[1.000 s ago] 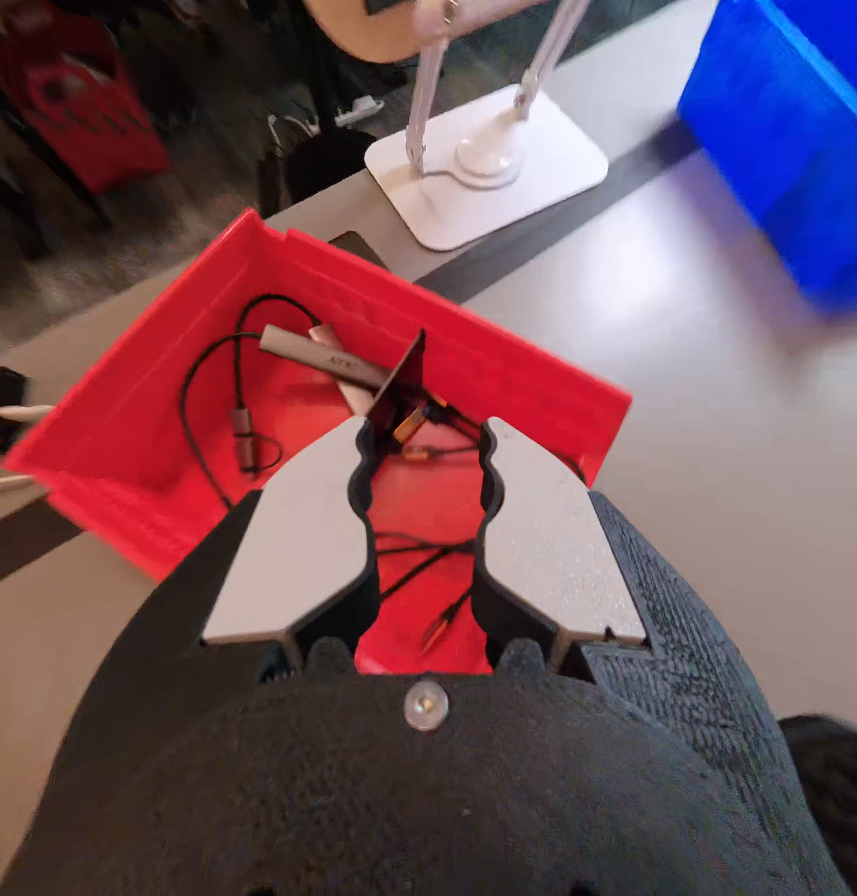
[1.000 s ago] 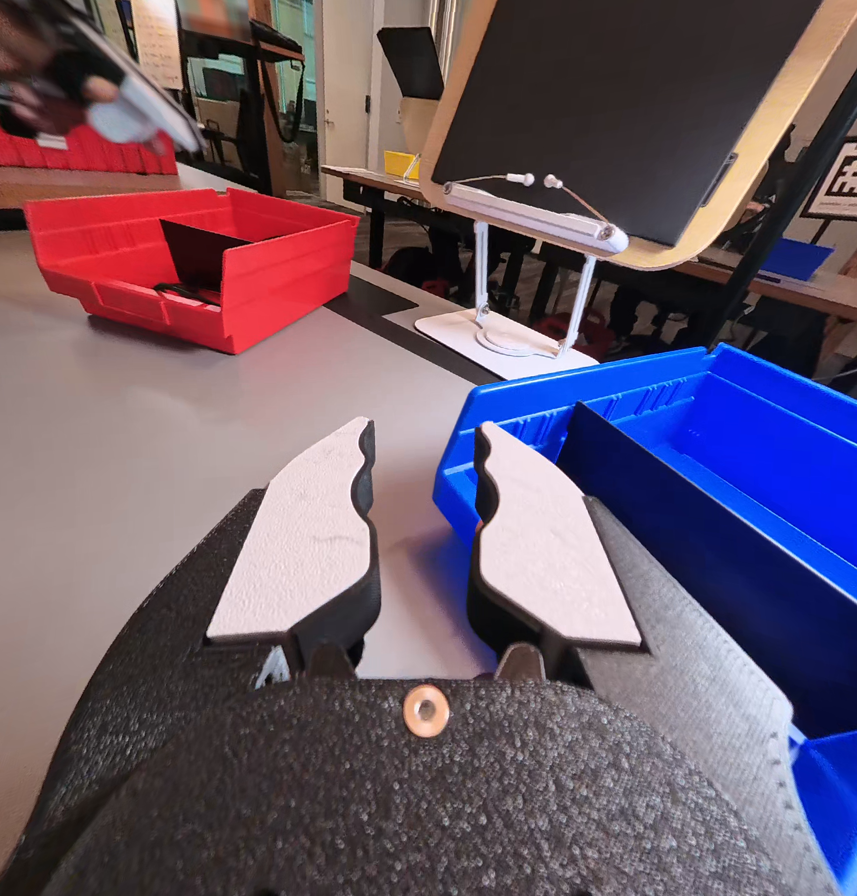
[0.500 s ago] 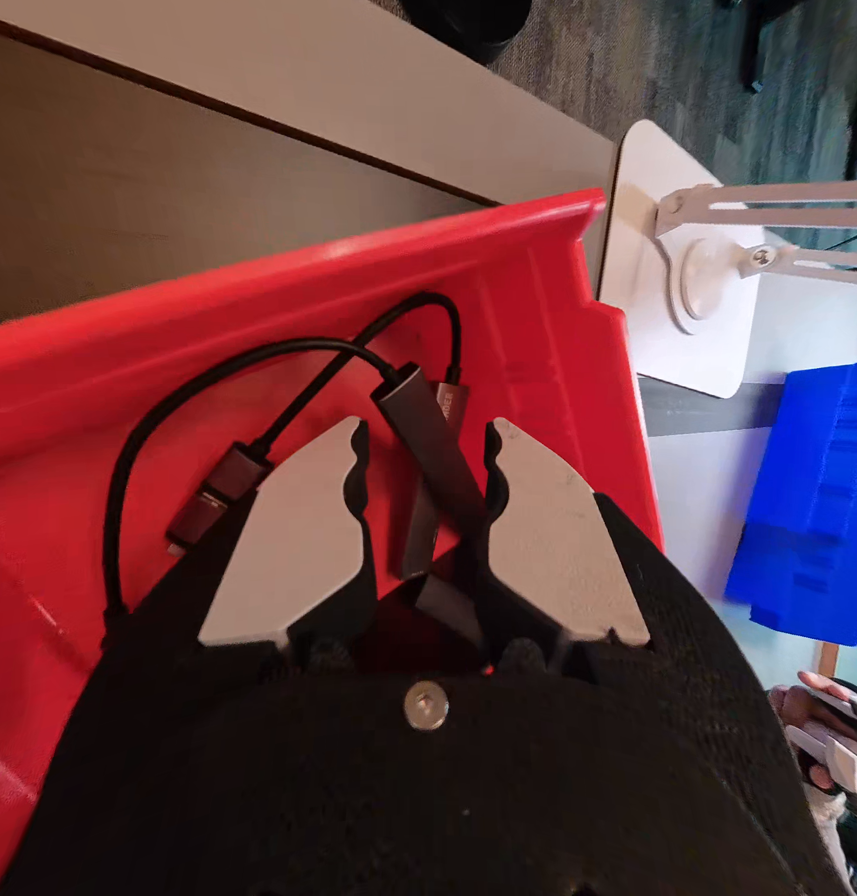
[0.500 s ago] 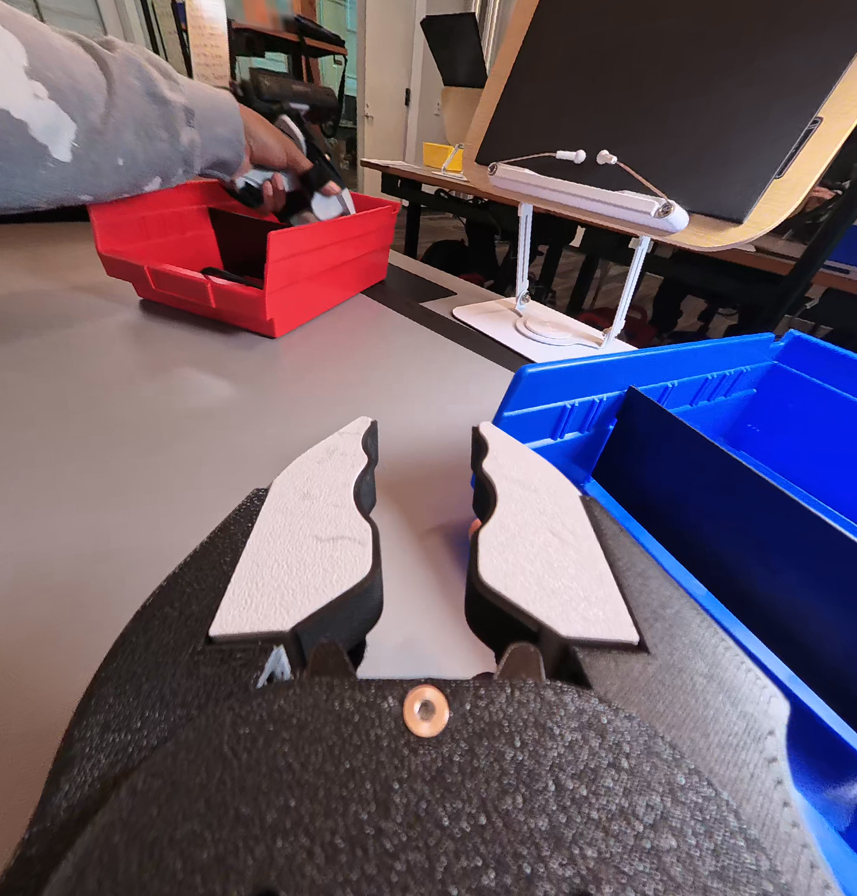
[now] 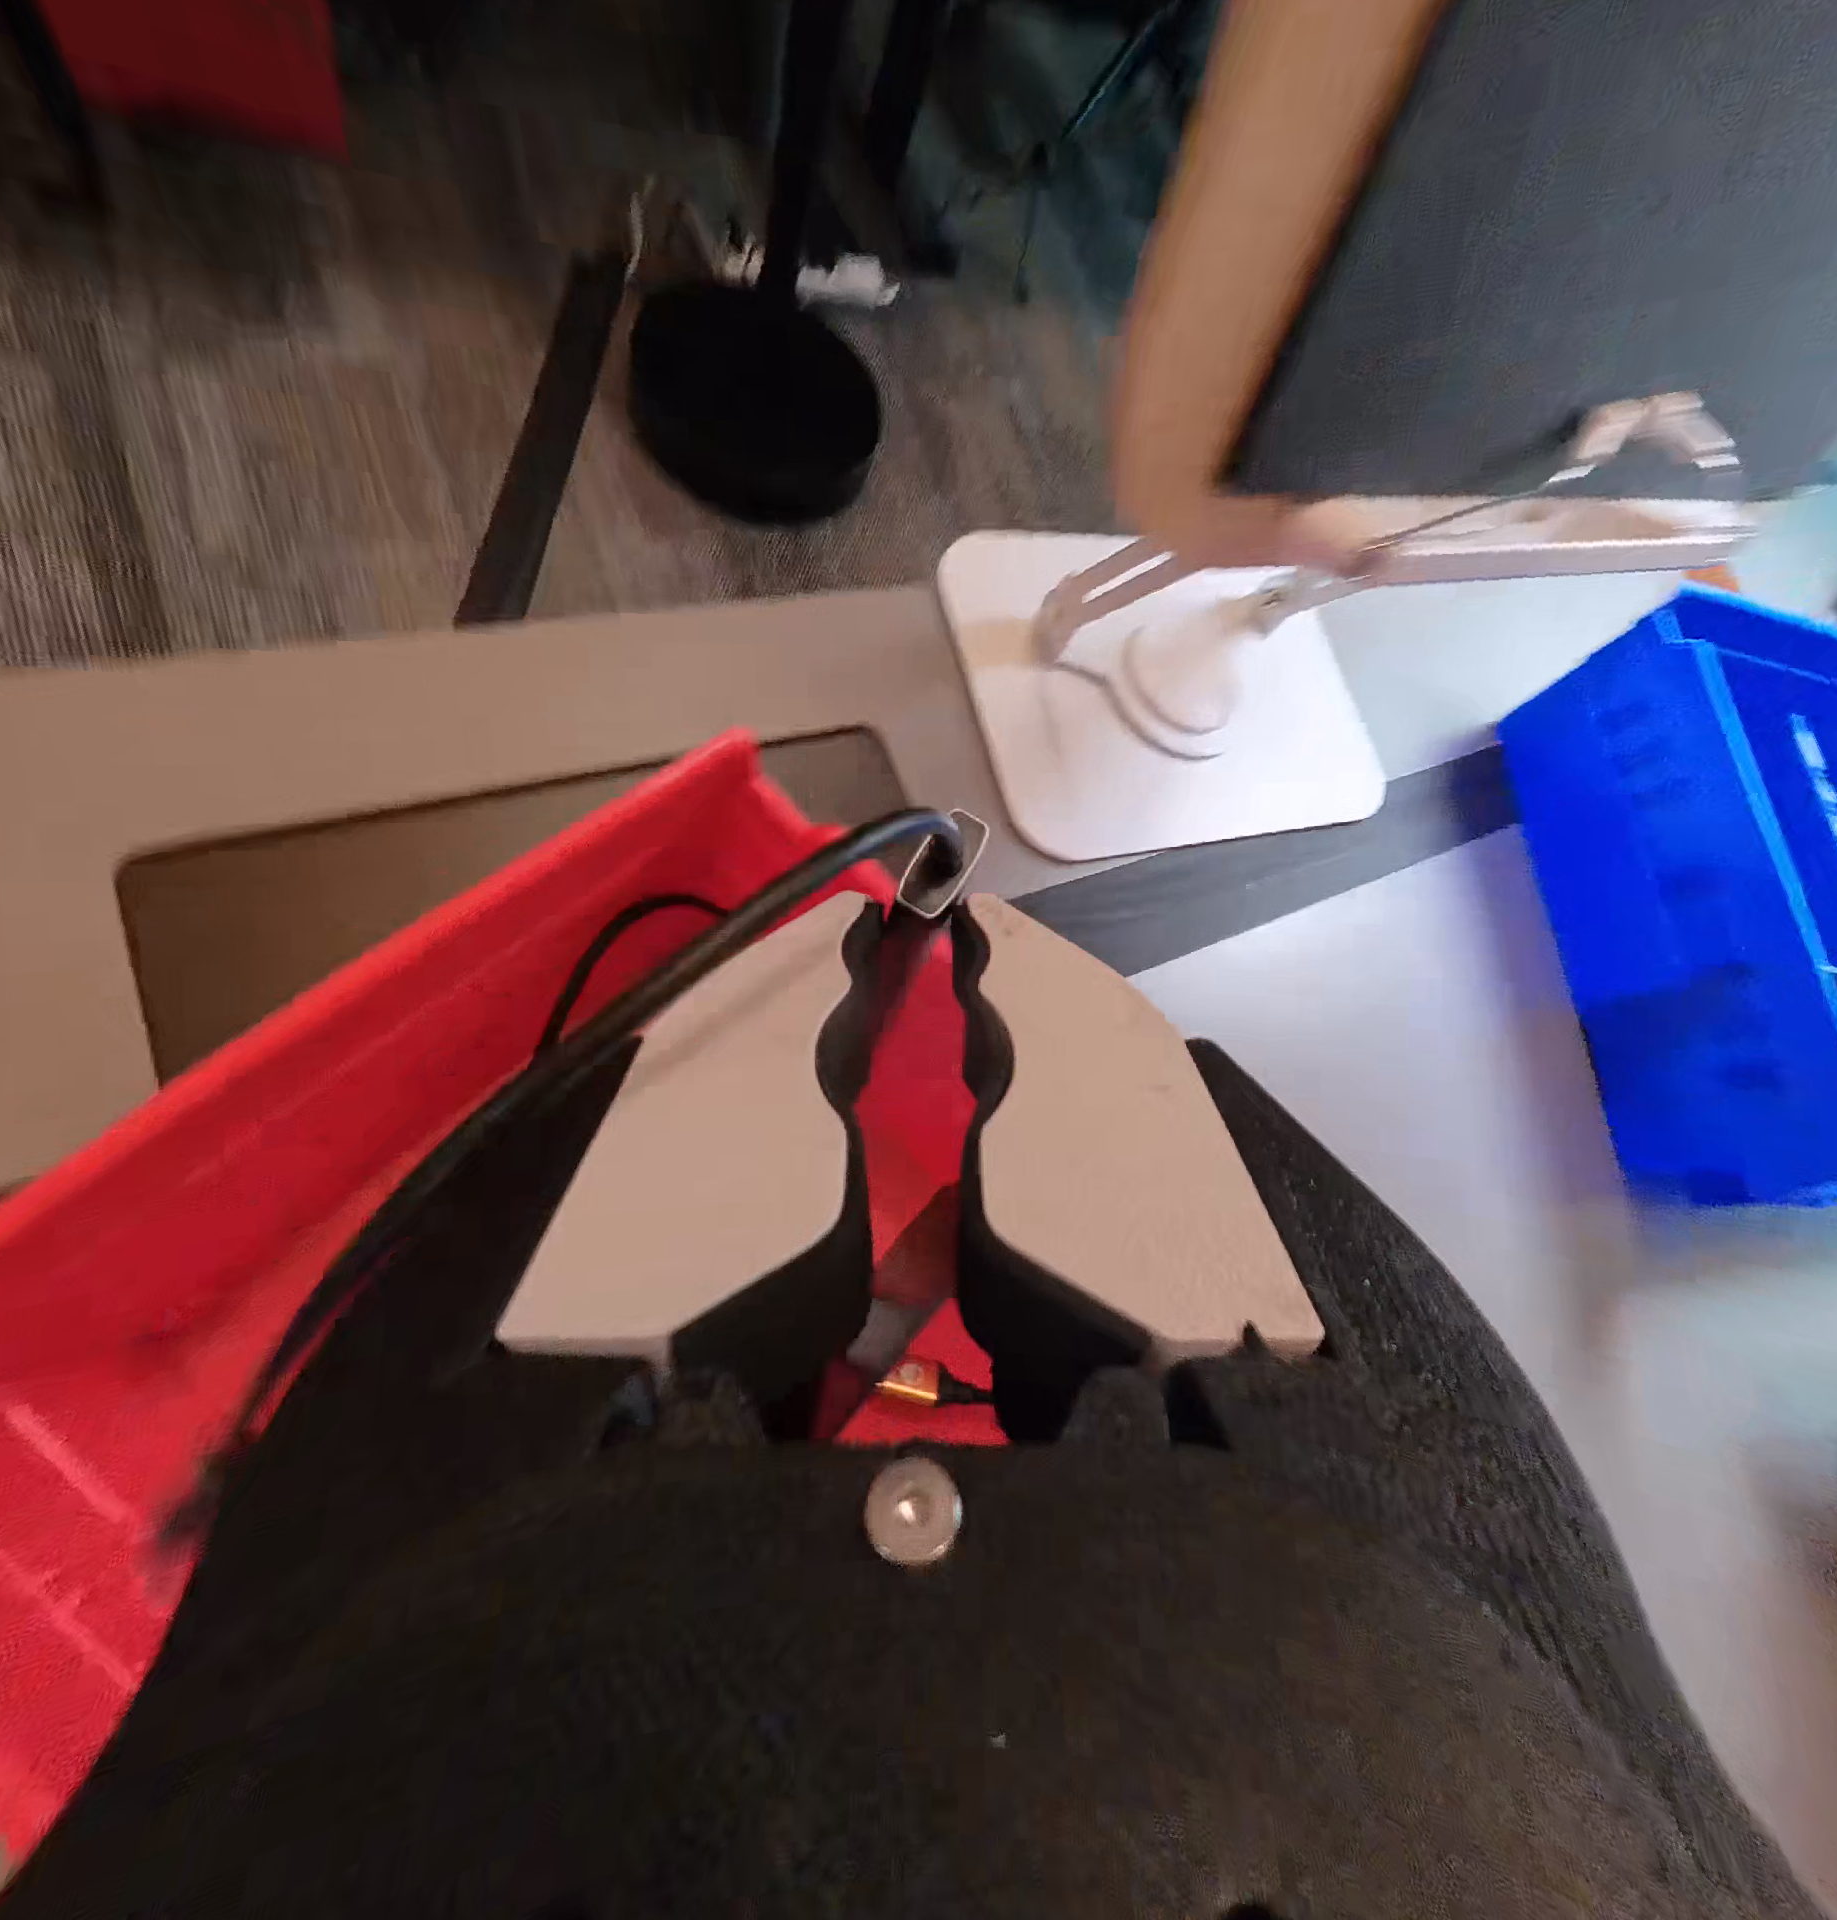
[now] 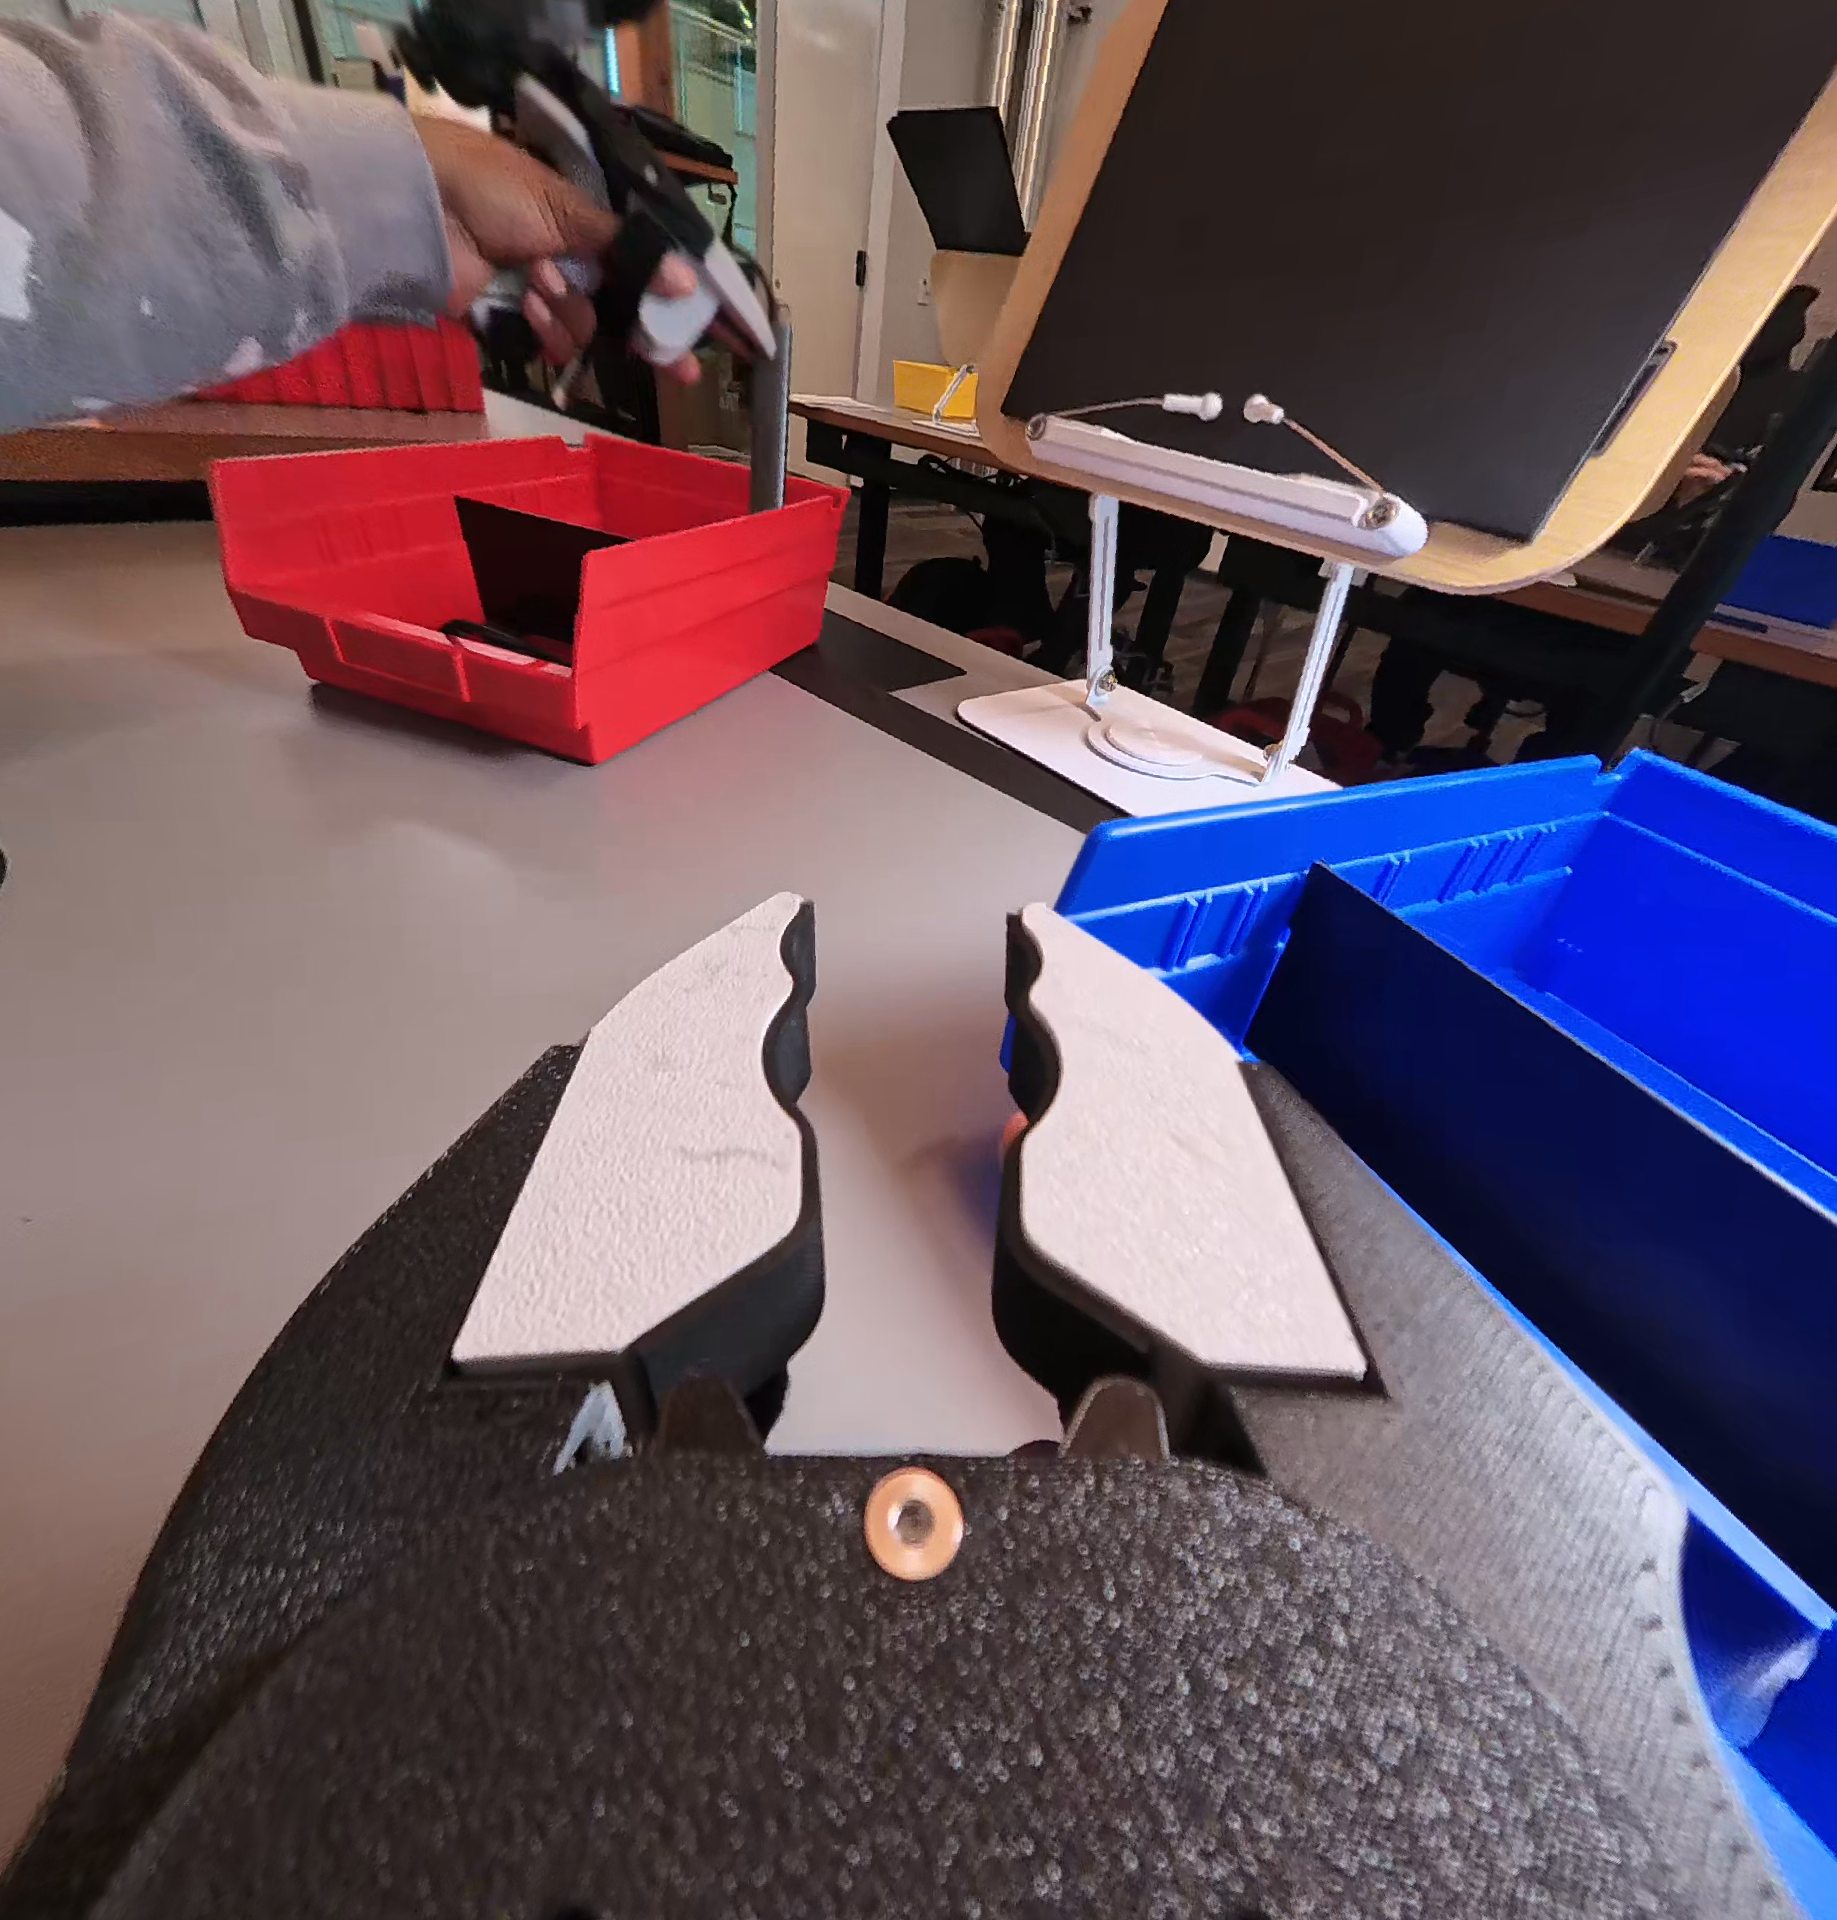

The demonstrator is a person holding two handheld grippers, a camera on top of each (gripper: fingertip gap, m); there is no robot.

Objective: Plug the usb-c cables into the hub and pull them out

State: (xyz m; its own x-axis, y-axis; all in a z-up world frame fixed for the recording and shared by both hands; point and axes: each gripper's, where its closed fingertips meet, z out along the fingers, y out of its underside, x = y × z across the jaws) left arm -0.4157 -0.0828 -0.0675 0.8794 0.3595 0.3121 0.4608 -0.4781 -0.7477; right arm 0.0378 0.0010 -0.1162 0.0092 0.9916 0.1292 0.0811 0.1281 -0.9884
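My left gripper [image 5: 919, 914] is shut on the grey hub [image 5: 940, 868] and holds it above the red bin [image 5: 270, 1143]. The hub's end pokes out past the fingertips, and its black cable [image 5: 685, 966] trails left and down into the bin. An orange-tipped usb-c plug [image 5: 909, 1382] lies on the bin floor below. In the right wrist view the left gripper [image 6: 727, 312] is raised over the red bin [image 6: 685, 613] with the hub [image 6: 768, 416] hanging down from it. My right gripper [image 6: 909, 966] is open and empty, low over the table beside the blue bin [image 6: 1184, 894].
A tablet on a white stand [image 6: 1132, 738] stands behind the bins; its base also shows in the left wrist view [image 5: 1153, 707], as does the blue bin [image 5: 1724, 935]. A black divider [image 6: 529, 561] splits the red bin, with cables [image 6: 498, 639] at its front. A person's sleeve [image 6: 166, 229] reaches in from the left. Left tips to right tips: about 45 cm.
My left gripper has shut on the hub and lifted it out of the red bin, swinging to face the stand. My right gripper has barely moved and stays open.
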